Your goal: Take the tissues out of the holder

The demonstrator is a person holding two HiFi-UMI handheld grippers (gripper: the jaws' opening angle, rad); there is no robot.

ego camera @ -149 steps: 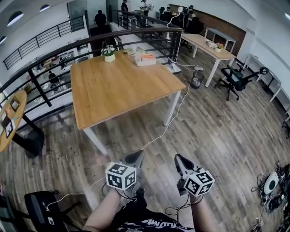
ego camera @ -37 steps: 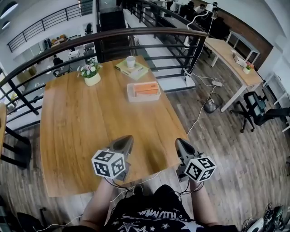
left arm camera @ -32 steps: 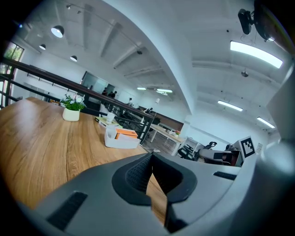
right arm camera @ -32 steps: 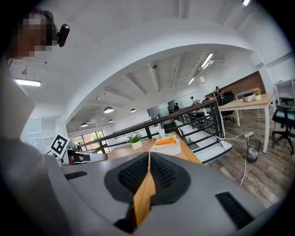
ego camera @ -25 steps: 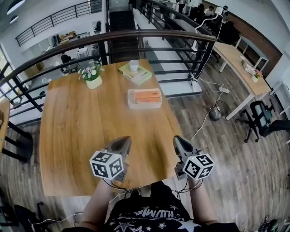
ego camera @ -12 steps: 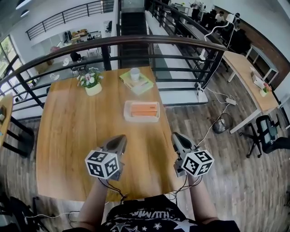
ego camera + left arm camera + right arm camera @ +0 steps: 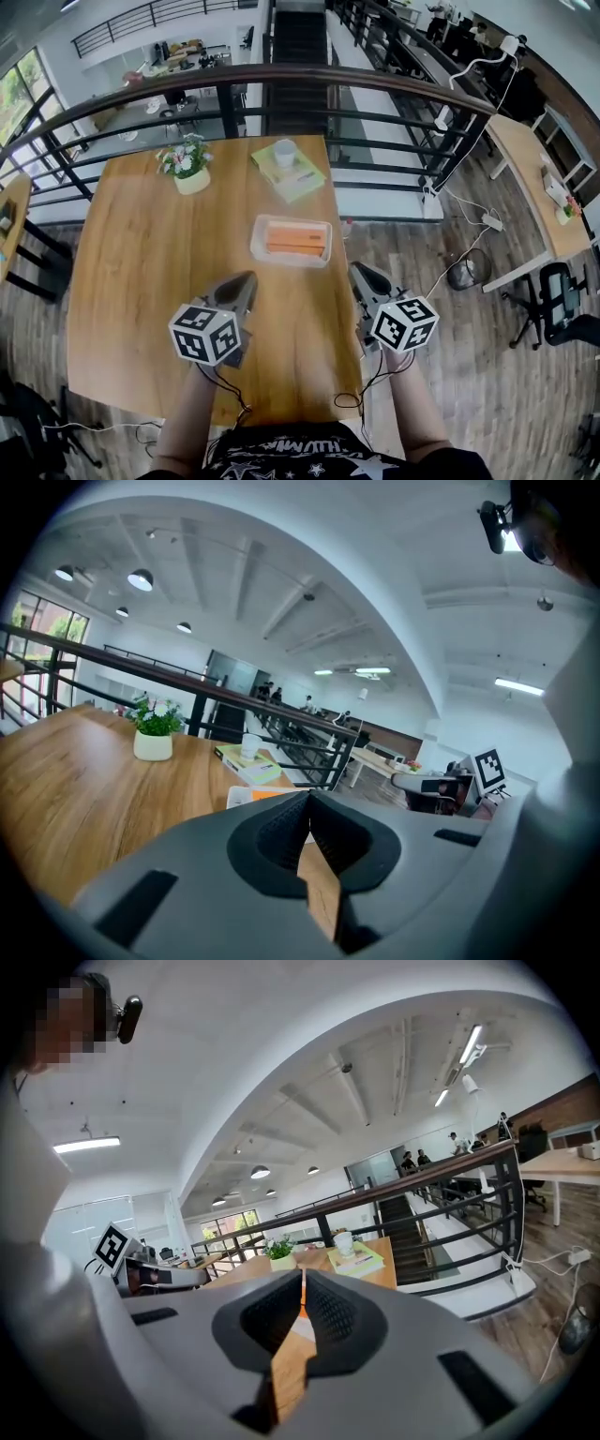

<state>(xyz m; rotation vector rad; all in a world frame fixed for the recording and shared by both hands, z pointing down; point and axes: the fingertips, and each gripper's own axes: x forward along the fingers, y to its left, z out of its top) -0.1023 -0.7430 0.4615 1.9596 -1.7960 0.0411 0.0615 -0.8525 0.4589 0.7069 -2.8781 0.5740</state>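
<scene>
My left gripper and right gripper, fingers pressed together and empty, hang above the table. The tissues sit in their holder just beyond, between the two.

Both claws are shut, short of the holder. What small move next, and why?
Likely bring the right claw forward and open it: it and the left claw are shut and empty, short of the holder, where the orange tissues lie.
</scene>
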